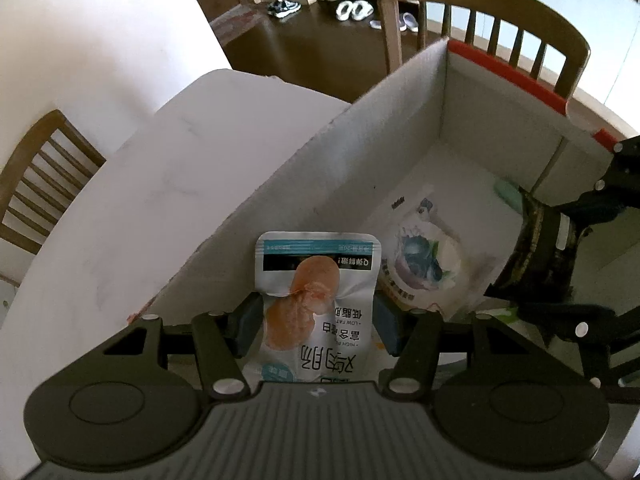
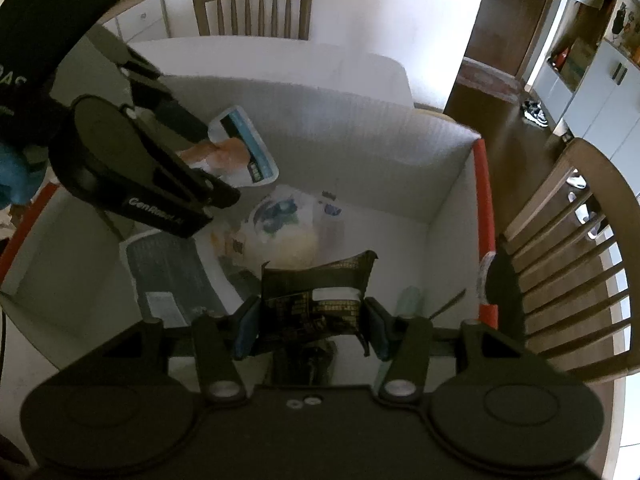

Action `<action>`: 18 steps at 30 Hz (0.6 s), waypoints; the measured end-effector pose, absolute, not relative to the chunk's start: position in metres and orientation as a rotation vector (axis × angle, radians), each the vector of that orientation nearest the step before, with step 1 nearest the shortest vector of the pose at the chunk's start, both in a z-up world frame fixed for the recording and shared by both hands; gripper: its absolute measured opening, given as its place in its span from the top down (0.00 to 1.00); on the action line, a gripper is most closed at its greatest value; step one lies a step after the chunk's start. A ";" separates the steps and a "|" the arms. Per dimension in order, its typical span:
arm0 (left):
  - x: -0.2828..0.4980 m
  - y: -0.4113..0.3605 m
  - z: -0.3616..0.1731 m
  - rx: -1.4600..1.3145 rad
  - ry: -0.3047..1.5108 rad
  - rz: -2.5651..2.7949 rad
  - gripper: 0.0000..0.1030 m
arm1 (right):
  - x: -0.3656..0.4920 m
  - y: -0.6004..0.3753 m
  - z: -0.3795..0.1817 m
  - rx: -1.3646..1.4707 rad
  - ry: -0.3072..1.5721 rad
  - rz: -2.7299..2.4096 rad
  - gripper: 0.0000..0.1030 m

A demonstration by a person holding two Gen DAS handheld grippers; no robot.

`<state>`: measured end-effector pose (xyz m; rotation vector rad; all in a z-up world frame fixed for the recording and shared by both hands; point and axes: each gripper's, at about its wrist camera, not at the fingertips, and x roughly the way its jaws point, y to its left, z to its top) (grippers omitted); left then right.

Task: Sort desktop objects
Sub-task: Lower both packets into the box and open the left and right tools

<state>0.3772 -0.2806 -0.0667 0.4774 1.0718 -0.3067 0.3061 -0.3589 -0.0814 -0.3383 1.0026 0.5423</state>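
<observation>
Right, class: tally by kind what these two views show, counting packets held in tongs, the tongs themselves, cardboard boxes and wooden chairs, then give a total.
Packets held in tongs: 2 (white sausage packet, black packet)
Tongs: 2 (left tongs, right tongs)
Cardboard box: 1
Wooden chairs: 2 ()
Total: 7

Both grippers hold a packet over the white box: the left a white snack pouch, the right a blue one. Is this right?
One detail is wrong. The right gripper holds a black packet, not a blue one, as the right wrist view shows. The left gripper does hold the white pouch over the box.
</observation>
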 end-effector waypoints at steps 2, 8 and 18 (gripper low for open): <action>0.377 -0.282 -0.070 0.497 1.079 -0.310 0.44 | 0.307 -0.358 -0.084 -0.341 1.012 0.546 0.48; 0.377 -0.282 -0.075 0.502 1.103 -0.325 0.43 | 0.304 -0.354 -0.092 -0.349 1.039 0.572 0.48; 0.373 -0.281 -0.081 0.509 1.141 -0.348 0.41 | 0.305 -0.351 -0.091 -0.356 1.046 0.575 0.44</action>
